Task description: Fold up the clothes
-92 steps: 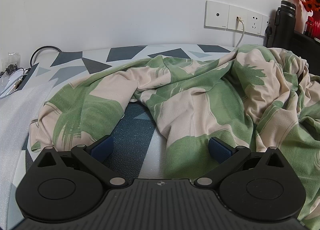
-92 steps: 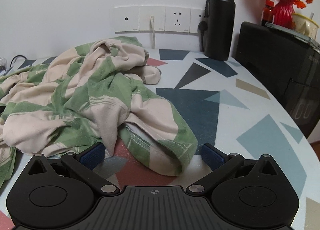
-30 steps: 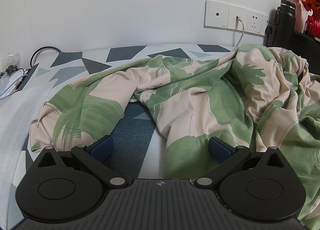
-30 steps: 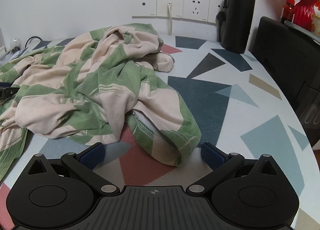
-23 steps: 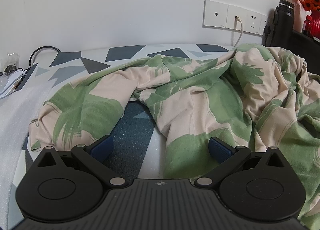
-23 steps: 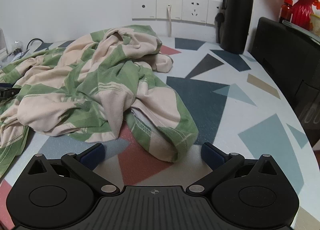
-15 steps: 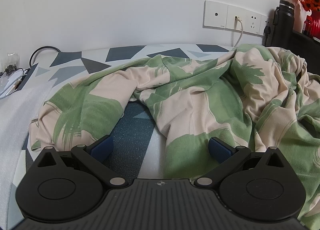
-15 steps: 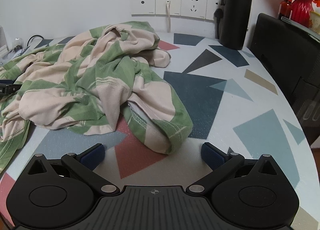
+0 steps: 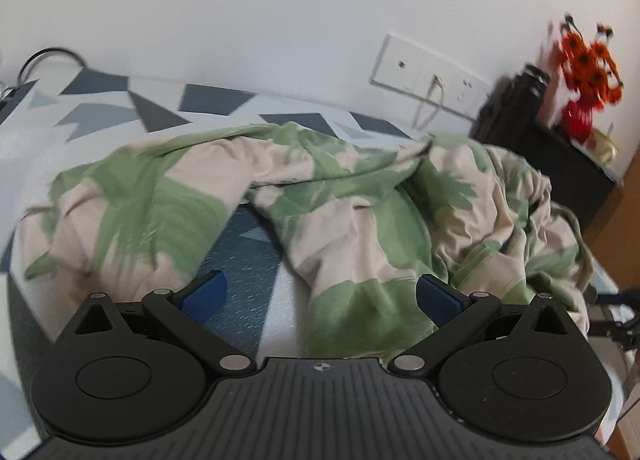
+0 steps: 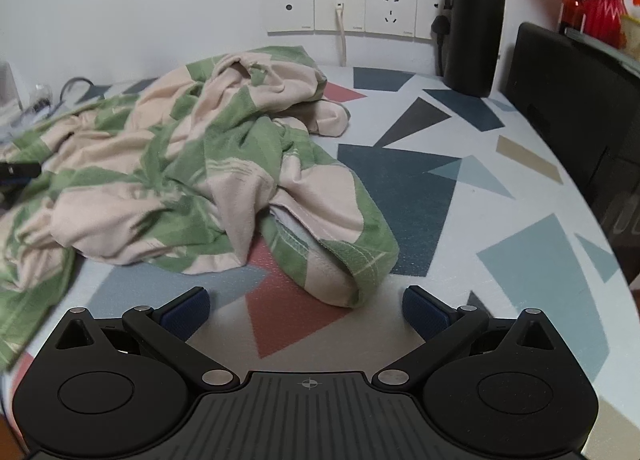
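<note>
A crumpled green and cream garment (image 9: 360, 204) (image 10: 192, 164) lies in a heap on the table with the triangle pattern (image 10: 520, 260). My left gripper (image 9: 320, 294) is open, close to the garment's near edge; a green fold lies between its blue pads (image 9: 438, 298) without being clamped. My right gripper (image 10: 306, 310) is open too, just short of a hemmed opening (image 10: 348, 260) at the garment's near right end. Nothing is held. The left wrist view is blurred by motion.
A black flask (image 10: 474, 18) stands at the back by the wall sockets (image 10: 352, 8), with a white cable (image 10: 342, 36) plugged in. A black box (image 10: 576, 100) lines the right side, with a red vase of orange flowers (image 9: 586, 80) on it. Cables (image 9: 48, 60) lie far left.
My left gripper has swung and lifted, so its view now blurs and takes in more of the table's right side. My right gripper has backed a little away from the hem.
</note>
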